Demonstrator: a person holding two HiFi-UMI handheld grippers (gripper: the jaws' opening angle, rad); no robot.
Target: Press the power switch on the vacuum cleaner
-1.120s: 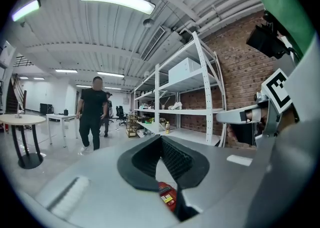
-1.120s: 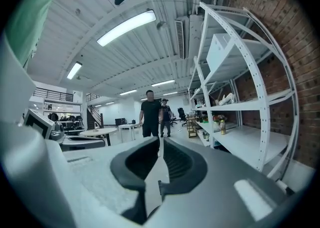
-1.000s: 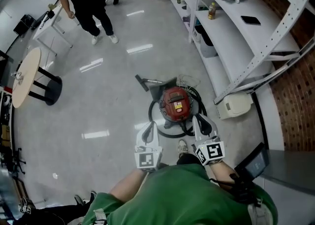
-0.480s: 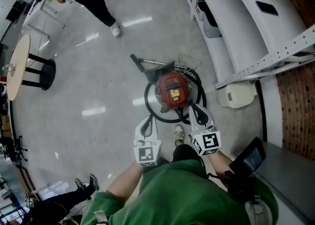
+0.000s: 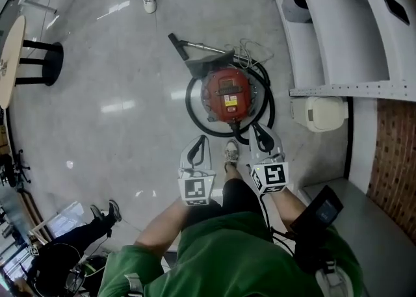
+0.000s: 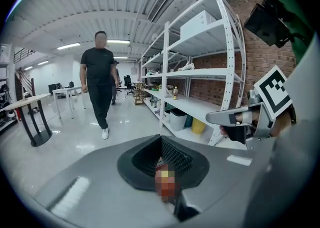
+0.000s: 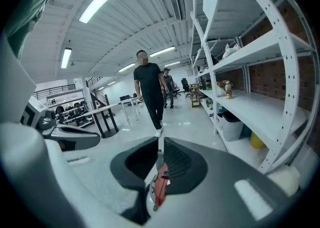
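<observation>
While both hang above the floor (image 5: 117, 81), left gripper (image 5: 202, 140) fingers closed and empty, right gripper (image 5: 254, 130) fingers closed and empty, red canister vacuum cleaner (image 5: 226, 94) at their 12 o'clock.

The vacuum (image 5: 225, 94) is a round red canister with a white-and-yellow label on its lid. It stands upright on the floor just left of the shelf (image 5: 338, 36). Its black hose (image 5: 188, 102) loops around the body. The grey nozzle (image 5: 195, 56) lies against its far side. The switch is too small to pick out.
</observation>
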